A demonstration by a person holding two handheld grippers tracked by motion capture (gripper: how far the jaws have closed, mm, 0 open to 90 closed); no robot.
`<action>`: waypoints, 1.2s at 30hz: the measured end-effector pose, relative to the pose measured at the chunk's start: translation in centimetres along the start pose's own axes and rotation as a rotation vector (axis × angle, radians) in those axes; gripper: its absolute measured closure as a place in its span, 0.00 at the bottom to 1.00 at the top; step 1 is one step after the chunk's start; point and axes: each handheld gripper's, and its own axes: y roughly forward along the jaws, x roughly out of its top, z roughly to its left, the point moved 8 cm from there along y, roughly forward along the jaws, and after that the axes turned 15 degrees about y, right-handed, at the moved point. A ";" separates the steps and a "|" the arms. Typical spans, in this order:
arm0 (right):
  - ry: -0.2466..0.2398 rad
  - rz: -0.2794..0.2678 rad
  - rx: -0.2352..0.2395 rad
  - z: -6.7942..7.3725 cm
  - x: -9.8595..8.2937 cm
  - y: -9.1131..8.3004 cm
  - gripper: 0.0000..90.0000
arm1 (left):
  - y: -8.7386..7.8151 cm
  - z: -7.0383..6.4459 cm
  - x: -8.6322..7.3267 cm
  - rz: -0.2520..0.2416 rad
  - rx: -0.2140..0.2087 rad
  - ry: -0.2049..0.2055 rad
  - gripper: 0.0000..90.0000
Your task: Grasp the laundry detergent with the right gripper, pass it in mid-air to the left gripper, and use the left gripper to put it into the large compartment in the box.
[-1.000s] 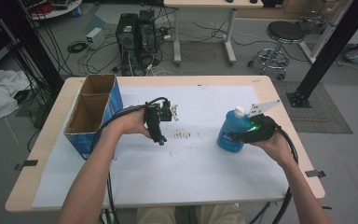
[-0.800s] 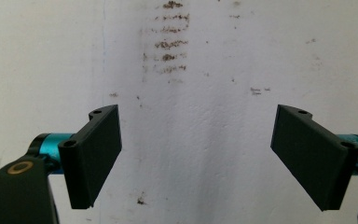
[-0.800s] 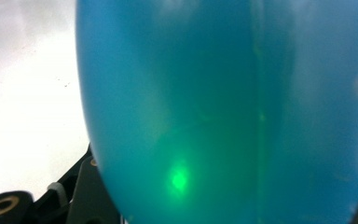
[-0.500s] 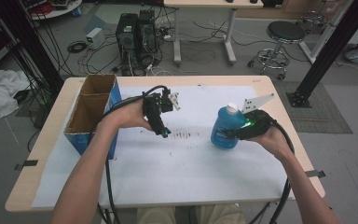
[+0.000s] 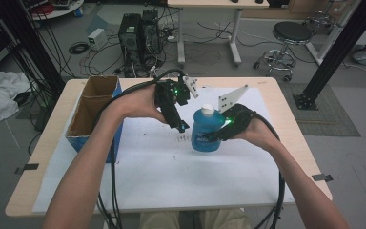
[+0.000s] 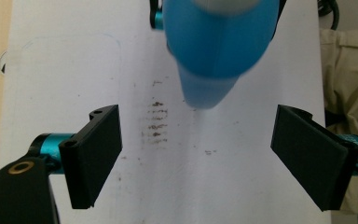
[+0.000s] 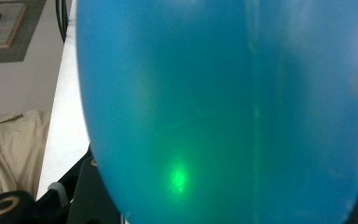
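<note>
In the high view, a blue bottle with a white cap stands upright on the white paper sheet that covers the wooden table, a little right of the table's middle. The right gripper comes in from the bottle's right and grips its body low down, with a green light glowing on the gripper just beside the bottle. The left gripper hangs just to the left of the bottle near its upper part, pointing down toward the paper; its tips sit near the bottle, but this view does not show whether they touch it. An open cardboard box with blue sides stands at the left edge of the table, well apart from the bottle. In the left gripper view, the two black jaws stand wide apart with nothing between them, and the blue bottle, blurred and close, sits above and between them over the white paper, beside a patch of small dark smudges. In the right gripper view, the blue bottle sits tight between the jaws, whose black parts show at the bottom corners pressed against its sides, and a green spot of light shines on its lower front.
</note>
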 end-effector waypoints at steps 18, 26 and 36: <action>-0.007 -0.001 0.041 0.5 0.9 2.3 0.51 | 2.4 -0.1 1.5 0.020 -0.065 0.007 0.18; -0.006 0.003 0.038 0.5 0.7 2.6 0.51 | 2.8 -0.2 1.7 0.021 -0.075 0.011 0.22; 0.004 0.007 0.038 0.5 0.5 2.7 0.51 | 3.0 -0.2 1.9 0.024 -0.070 0.024 0.27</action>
